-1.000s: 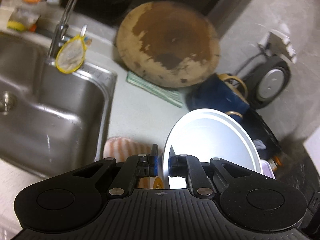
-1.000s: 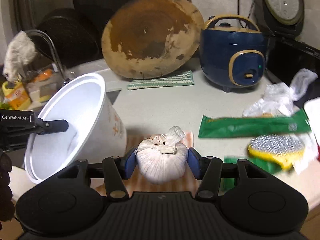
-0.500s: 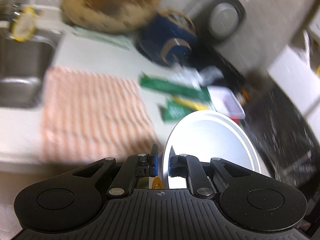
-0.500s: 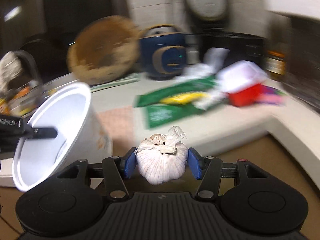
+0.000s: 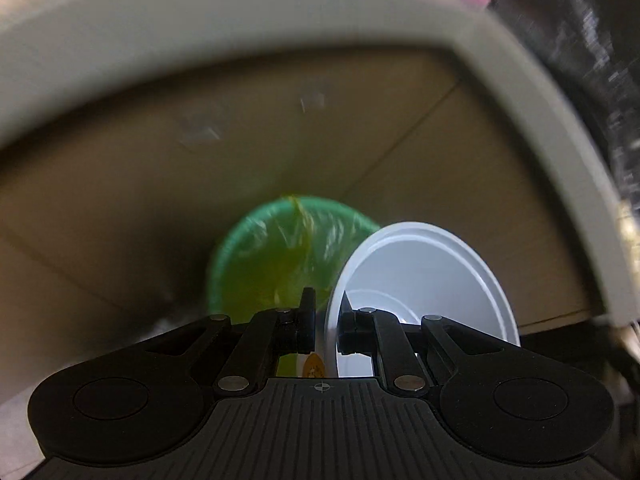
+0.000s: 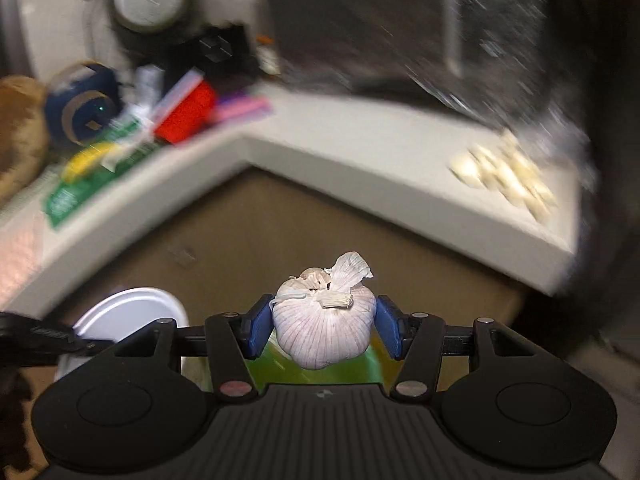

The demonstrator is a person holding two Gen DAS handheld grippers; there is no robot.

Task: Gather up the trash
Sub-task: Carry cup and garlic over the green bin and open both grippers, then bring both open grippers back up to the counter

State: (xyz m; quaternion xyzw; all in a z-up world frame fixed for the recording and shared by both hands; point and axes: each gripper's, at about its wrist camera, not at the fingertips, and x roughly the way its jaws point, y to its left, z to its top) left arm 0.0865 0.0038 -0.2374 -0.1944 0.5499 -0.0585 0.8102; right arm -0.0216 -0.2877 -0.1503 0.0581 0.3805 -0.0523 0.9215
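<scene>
A second ago both views looked across the desk at the sink and round wooden board; now they look down past its pale edge (image 6: 360, 148) to a green-lined bin (image 5: 276, 256) on the brown floor (image 6: 248, 232). The left gripper (image 5: 326, 326) has its fingers clenched on the white cup's (image 5: 424, 276) rim, beside the bin. The right gripper (image 6: 323, 330) grasps the garlic bulb (image 6: 322, 320) above the green liner. No writing is legible. Peeled cloves (image 6: 504, 178) lie on the desk at right.

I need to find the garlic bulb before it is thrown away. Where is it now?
The garlic bulb sits low in the centre of the right wrist view, clamped in the right gripper, above the green-lined bin.
</scene>
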